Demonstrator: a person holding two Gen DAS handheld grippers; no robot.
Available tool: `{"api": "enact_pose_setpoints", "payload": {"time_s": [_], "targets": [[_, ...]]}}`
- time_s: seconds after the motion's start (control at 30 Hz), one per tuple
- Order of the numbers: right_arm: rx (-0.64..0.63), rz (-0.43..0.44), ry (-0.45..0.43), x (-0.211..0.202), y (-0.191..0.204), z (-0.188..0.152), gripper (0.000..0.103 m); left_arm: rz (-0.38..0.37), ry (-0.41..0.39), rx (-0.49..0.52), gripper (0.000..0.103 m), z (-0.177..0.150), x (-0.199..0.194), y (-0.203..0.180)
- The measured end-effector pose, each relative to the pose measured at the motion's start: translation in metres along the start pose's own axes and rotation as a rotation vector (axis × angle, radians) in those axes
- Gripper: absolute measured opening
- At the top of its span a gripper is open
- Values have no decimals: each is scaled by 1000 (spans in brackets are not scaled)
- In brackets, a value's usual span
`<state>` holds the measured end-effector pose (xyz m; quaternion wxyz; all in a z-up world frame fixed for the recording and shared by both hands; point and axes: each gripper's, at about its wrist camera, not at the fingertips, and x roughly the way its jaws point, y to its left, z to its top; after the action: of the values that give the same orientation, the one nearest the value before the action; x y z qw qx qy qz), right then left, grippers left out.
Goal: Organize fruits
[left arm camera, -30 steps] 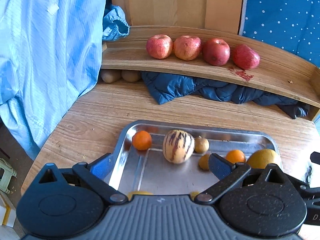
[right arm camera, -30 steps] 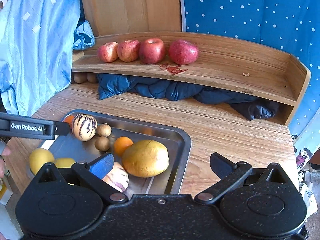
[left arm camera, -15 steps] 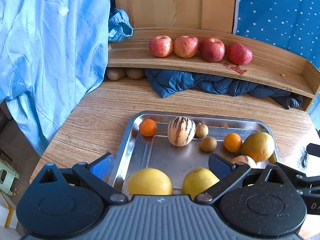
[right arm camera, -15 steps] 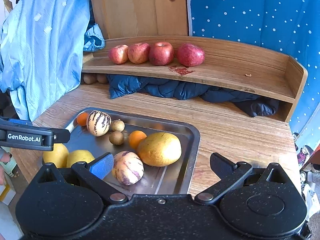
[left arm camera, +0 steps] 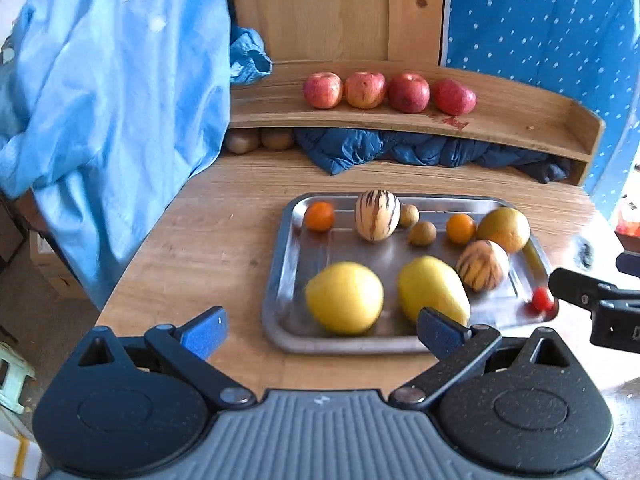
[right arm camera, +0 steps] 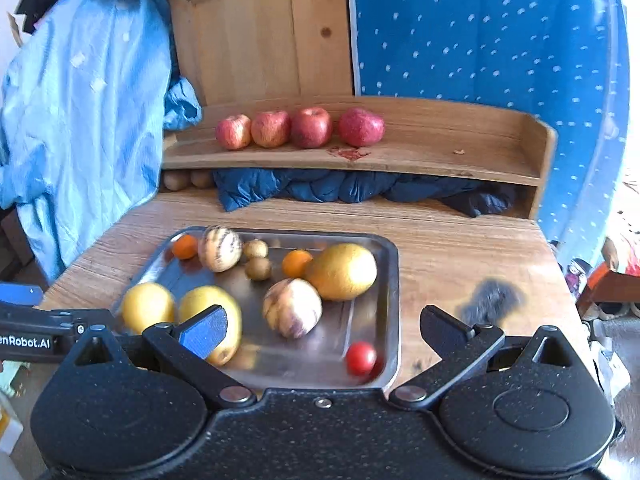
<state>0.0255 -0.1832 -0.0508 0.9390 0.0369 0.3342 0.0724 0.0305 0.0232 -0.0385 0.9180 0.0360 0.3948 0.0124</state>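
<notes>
A steel tray (left arm camera: 288, 248) (right arm camera: 394, 280) on the wooden table holds two yellow fruits (left arm camera: 344, 298) (right arm camera: 148, 307), two striped melons (left arm camera: 377, 214) (right arm camera: 292, 307), two oranges (left arm camera: 319, 216) (right arm camera: 296, 262), two kiwis (left arm camera: 422, 233) (right arm camera: 258, 268), a big yellow-brown fruit (left arm camera: 505, 229) (right arm camera: 343, 271) and a small red tomato (left arm camera: 542, 299) (right arm camera: 360, 358). Several red apples (left arm camera: 390, 91) (right arm camera: 298, 128) line the wooden shelf (left arm camera: 520, 120) (right arm camera: 460, 148). My left gripper (left arm camera: 320, 330) hovers open at the tray's near-left edge. My right gripper (right arm camera: 322, 330) hovers open over the tray's near-right corner. Both are empty.
A light blue garment (left arm camera: 108, 92) (right arm camera: 80, 112) hangs at the left. A dark blue cloth (left arm camera: 400, 150) (right arm camera: 340, 188) is stuffed under the shelf, beside two brown fruits (left arm camera: 260, 140) (right arm camera: 188, 179). A dark smudge (right arm camera: 490, 296) marks the bare table right of the tray.
Both grippers have pulled back and risen, so the whole tray with the yellow fruits and the tomato now shows. Both stay open and empty.
</notes>
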Motion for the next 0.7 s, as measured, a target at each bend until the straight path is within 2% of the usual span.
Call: {"api": "enact_pose_setpoints", "payload": {"time_s": [0.07, 0.13, 0.23, 0.33, 0.57, 0.7], "targets": [[-15, -4, -25, -15, 8, -14, 102, -24, -7, -14, 102, -11, -5, 10], [-14, -20, -4, -21, 13, -23, 102, -29, 5, -12, 102, -18, -8, 16], [19, -10, 13, -29, 18, -30, 102, -30, -21, 4, 102, -28, -20, 23], [-9, 0, 17, -30, 27, -28, 102, -27, -29, -11, 102, -34, -29, 31], [-58, 75, 44, -31, 41, -22, 102, -11, -19, -114, 102, -40, -35, 47], [-46, 45, 70, -32, 37, -27, 102, -25, 11, -100, 102, -46, -34, 45]]}}
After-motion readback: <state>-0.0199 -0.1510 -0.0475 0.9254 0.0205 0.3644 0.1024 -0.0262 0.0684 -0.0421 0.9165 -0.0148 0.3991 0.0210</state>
